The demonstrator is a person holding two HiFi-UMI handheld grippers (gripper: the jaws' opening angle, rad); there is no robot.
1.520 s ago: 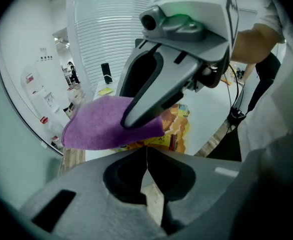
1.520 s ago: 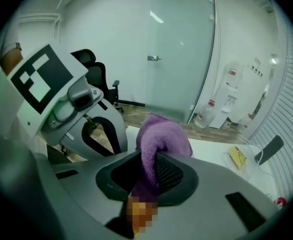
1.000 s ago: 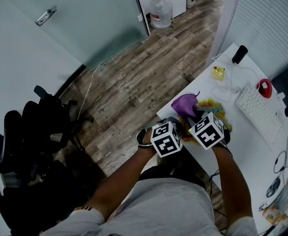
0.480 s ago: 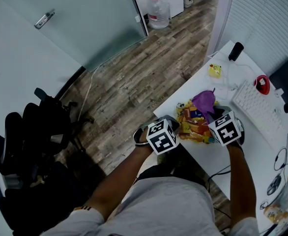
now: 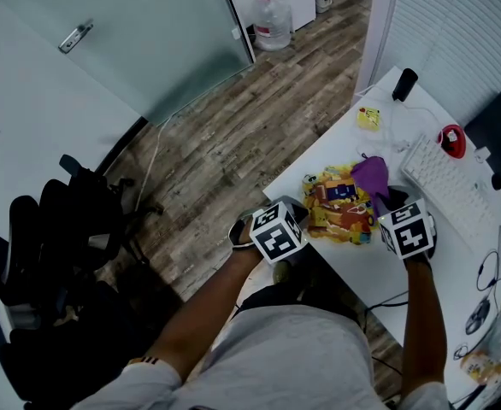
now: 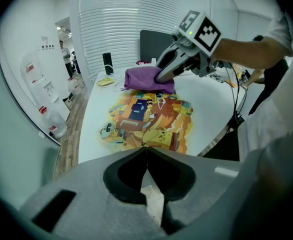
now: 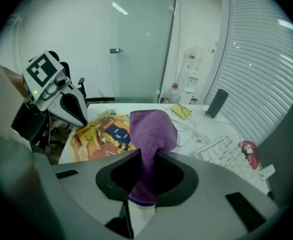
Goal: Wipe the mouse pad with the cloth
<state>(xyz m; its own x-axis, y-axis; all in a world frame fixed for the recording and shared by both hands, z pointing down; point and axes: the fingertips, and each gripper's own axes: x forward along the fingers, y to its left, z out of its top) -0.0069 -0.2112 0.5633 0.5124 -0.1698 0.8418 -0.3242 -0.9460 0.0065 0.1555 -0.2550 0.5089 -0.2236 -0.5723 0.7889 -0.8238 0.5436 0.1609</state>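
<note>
Two grippers split the job: right gripper [image 7: 145, 156] is clamped on the purple cloth [image 5: 372, 176], bunched end resting at the mouse pad's [image 5: 336, 216] 1 o'clock corner, while left gripper [image 6: 146, 149], jaws together and empty, sits at its 9 o'clock edge, probably to pin it.

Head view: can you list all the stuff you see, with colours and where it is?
desk: 1, white, right side
mouse pad: 1, yellow-orange cartoon, desk's near edge
cloth: 1, purple, pad's far-right corner
keyboard: 1, white, right of pad
small item: 1, yellow, desk's far end
upright item: 1, black, desk's far corner
round item: 1, red, beyond keyboard
water jug: at least 1, clear, red cap, floor, top
chair: 1, black, floor, left
left gripper: 1, grey, jaws together near pad's edge
right gripper: 1, grey, shut on cloth
</note>
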